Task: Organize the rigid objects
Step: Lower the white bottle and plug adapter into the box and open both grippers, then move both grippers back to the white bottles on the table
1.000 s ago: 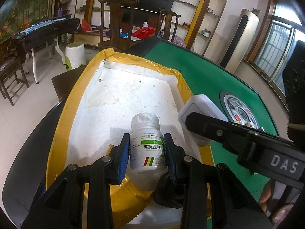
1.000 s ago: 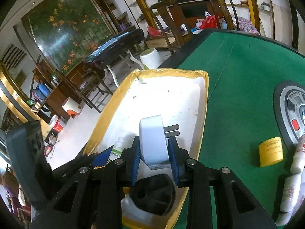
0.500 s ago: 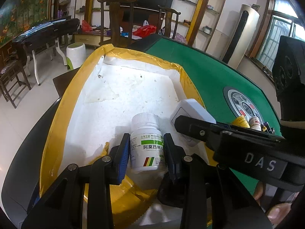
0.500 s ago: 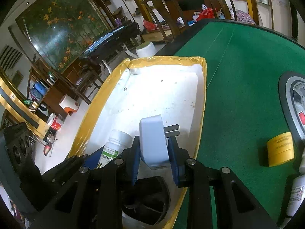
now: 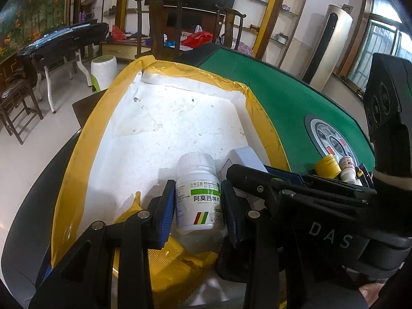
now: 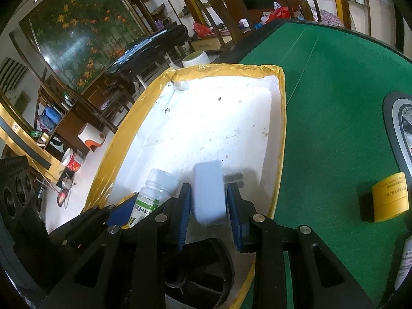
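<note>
Hovering over a yellow-taped foam box (image 5: 164, 118) on the green felt tabletop (image 6: 334, 118), we are clamping a pill bottle (image 5: 198, 195) in the left tool (image 5: 198, 200) and a white plug adapter (image 6: 209, 193) in the right tool (image 6: 209, 206); wooden chairs (image 5: 159, 20) are standing behind.

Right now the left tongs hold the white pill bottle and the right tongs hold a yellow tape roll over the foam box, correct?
One slip: the right tongs grip a white plug adapter, as the right wrist view shows. The yellow roll sits on the green table. The left tongs do hold the pill bottle over the foam box.

"阿莫西林片" on the white pill bottle (image 5: 198, 195); "DAS" on the right claw's (image 6: 209, 200) black body
</note>
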Motion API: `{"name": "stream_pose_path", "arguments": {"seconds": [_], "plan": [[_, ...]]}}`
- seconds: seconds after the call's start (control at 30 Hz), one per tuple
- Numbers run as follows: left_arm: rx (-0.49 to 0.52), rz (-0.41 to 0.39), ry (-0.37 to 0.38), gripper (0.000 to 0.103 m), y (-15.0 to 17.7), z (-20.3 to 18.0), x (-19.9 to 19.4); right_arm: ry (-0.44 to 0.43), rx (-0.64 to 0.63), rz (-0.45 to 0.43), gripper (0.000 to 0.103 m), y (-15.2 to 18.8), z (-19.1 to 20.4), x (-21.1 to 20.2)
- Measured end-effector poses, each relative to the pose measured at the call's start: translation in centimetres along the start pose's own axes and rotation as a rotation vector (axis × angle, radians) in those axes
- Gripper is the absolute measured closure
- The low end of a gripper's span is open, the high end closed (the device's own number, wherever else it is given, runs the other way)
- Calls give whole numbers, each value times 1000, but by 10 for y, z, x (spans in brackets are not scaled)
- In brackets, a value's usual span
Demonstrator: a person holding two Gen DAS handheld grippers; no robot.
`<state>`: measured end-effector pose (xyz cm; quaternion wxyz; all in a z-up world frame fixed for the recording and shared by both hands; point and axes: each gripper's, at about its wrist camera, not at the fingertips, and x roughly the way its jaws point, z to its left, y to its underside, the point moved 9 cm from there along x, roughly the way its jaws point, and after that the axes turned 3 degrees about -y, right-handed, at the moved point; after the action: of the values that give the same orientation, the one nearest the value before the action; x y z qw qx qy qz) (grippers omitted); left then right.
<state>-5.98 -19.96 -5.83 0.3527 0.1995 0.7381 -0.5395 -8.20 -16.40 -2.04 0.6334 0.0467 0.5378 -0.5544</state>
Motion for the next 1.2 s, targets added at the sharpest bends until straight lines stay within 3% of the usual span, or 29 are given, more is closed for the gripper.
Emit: {"name": "stream_pose_path", "arguments": {"seconds": [0.37,0.43,0.5,0.6,0.77,0.97,1.13,1.2], "plan": [[-20,-2,-2,69,0,3,-1,-29,6,-31,77,3,-3,-16],[-16,-4,-4,61,0,2,-1,-53,4,-50,73,4,0,-25],[-15,-25,-11,45,-2,2,-4,-72,-7,-81,62,4,3,-39],[-22,-63,-2,44,-5,2,-11,-83,-41,-134,58,9,4,-63],[-38,-61,-20,44,-6,6,-9,-72,-70,-201,58,15,-3,-94],[-55,-87,-21,44,-7,10,-13,52,-84,-266,58,31,-53,-135],[-75,-131,-20,44,-9,12,-23,131,16,-309,59,42,-122,-179],[-58,-146,-27,44,-9,9,-27,124,64,-307,59,48,-145,-192]]}}
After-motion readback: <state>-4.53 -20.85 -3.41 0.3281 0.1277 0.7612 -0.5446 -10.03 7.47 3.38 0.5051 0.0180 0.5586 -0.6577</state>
